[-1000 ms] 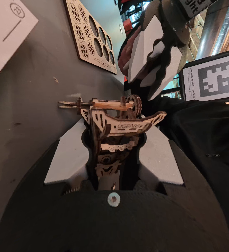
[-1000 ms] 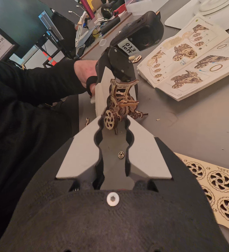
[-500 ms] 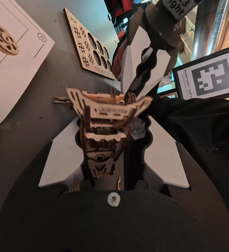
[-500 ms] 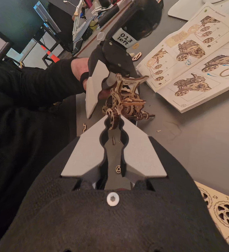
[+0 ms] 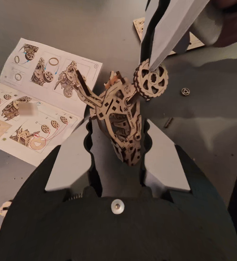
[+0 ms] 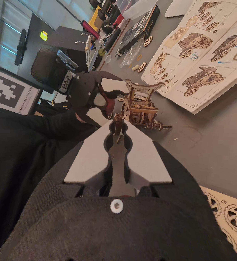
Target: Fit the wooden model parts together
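Jaws first: the left gripper (image 5: 115,141) has its jaws spread wide around the wooden model body (image 5: 120,124), which looks wedged against the right-hand finger while the other finger stands clear, so whether it is truly clamped I cannot tell; the right gripper (image 6: 118,125) has its jaws pinched on the rim of a spoked wooden wheel (image 5: 151,81). Taking the model as landmark, the grey desk (image 5: 72,25) lies beneath it, and the open instruction booklet (image 5: 37,98) sits on the desk beside it, presumably kept in sight as a guide. A cut-out parts sheet (image 6: 235,220) lies on the desk near the right gripper, on the side away from the booklet. The wheel is held at the model's front corner, touching or just beside an axle stub there, edge-gripped so that its centre hole stays free; I judge the step to be pressing it onto that axle, with the left gripper steadying the body against the push. Beyond the wheel, a small round wooden piece (image 5: 185,91) and a short peg (image 5: 168,122) lie loose on the desk.
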`<state>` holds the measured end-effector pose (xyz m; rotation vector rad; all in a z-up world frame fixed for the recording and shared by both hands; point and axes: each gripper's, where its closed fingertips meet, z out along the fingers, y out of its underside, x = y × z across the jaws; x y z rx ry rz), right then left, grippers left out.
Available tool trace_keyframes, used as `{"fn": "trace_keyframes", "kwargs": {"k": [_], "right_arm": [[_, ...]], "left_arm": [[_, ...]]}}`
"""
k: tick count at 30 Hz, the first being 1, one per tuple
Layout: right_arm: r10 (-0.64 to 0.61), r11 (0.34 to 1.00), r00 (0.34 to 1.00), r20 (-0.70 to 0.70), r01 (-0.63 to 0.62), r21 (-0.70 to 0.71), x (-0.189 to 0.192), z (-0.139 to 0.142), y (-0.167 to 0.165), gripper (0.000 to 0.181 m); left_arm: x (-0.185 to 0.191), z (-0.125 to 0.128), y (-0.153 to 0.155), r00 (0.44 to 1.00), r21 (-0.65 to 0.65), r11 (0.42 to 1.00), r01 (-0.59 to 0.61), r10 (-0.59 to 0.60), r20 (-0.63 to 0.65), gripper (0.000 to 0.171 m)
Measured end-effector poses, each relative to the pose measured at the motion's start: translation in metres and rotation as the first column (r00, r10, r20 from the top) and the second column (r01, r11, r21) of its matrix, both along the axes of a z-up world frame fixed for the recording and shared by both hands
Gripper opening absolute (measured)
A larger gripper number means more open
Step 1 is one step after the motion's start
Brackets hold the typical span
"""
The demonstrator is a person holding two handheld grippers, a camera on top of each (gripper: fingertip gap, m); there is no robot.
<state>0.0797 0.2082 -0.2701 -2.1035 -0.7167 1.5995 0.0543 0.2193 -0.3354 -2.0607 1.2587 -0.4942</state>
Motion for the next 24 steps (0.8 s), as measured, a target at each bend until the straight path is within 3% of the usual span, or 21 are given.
{"fn": "trace_keyframes", "kwargs": {"k": [2,3,6,10,12,15,17,20,22,24], "right_arm": [[-0.019,1.0,1.0,-0.011,0.019,-0.005,0.0,0.002,0.003,0.006],[-0.034,0.999,0.999,-0.012,0.034,0.001,0.0,0.002,0.005,0.006],[-0.05,0.998,0.999,-0.013,0.051,0.03,0.002,0.004,0.009,0.007],[-0.071,0.976,0.996,0.052,0.058,0.212,0.01,0.011,0.018,0.034],[-0.054,0.915,0.994,0.091,0.013,0.403,0.011,0.024,0.016,0.042],[-0.097,0.743,0.962,0.257,-0.102,0.662,0.006,0.033,0.014,0.052],[-0.119,0.685,0.931,0.344,-0.174,0.707,0.004,0.026,0.016,0.043],[-0.079,0.706,0.93,0.359,-0.202,0.678,0.003,0.013,0.015,0.015],[-0.112,0.695,0.939,0.325,-0.16,0.701,0.008,0.01,0.019,0.011],[-0.109,0.727,0.951,0.289,-0.122,0.676,0.012,0.01,0.02,0.01]], "left_arm": [[0.001,-0.001,0.004,1.0,-0.012,1.0,-0.008,0.008,0.0,0.062],[0.002,-0.001,0.004,1.0,-0.031,1.0,-0.003,0.003,0.014,0.05],[0.004,-0.001,0.002,1.0,-0.129,0.991,0.023,-0.023,0.005,0.05],[0.002,0.002,0.0,0.994,-0.239,0.967,0.083,-0.096,-0.045,0.048],[0.004,0.005,0.0,0.991,-0.289,0.951,0.109,-0.125,-0.037,0.047],[0.007,0.008,0.0,0.985,-0.35,0.927,0.134,-0.162,-0.052,0.047],[0.009,0.009,-0.004,0.977,-0.407,0.9,0.157,-0.202,-0.069,0.047],[0.011,0.01,-0.004,0.963,-0.44,0.884,0.158,-0.237,-0.129,0.046],[0.012,0.01,0.002,0.958,-0.429,0.892,0.143,-0.234,-0.167,0.044],[0.015,0.011,0.004,0.948,-0.436,0.887,0.151,-0.254,-0.189,0.043]]}}
